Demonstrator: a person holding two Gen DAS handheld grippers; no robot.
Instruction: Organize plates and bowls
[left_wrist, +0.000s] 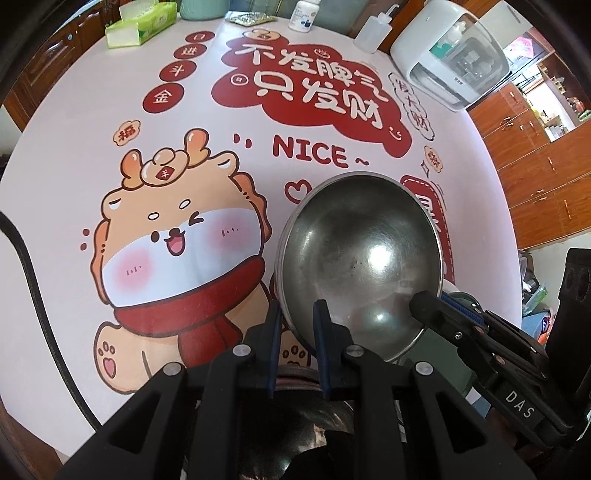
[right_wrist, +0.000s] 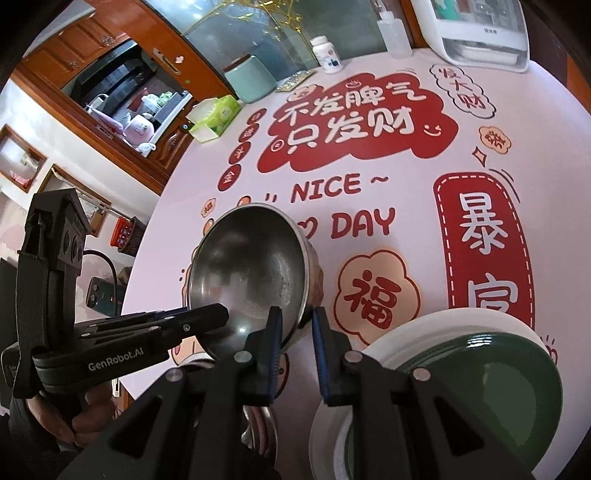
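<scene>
Both the left tongs (left_wrist: 297, 314) and right tongs (right_wrist: 297, 319) pinch opposite rim edges of a tilted steel bowl (left_wrist: 360, 258) above the desk (left_wrist: 147, 122); uneven pulling could slip it free.

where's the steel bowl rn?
Steel bowl is tilted above the tablecloth, its rim pinched by left gripper and right gripper; green plate sits to its right.
</scene>
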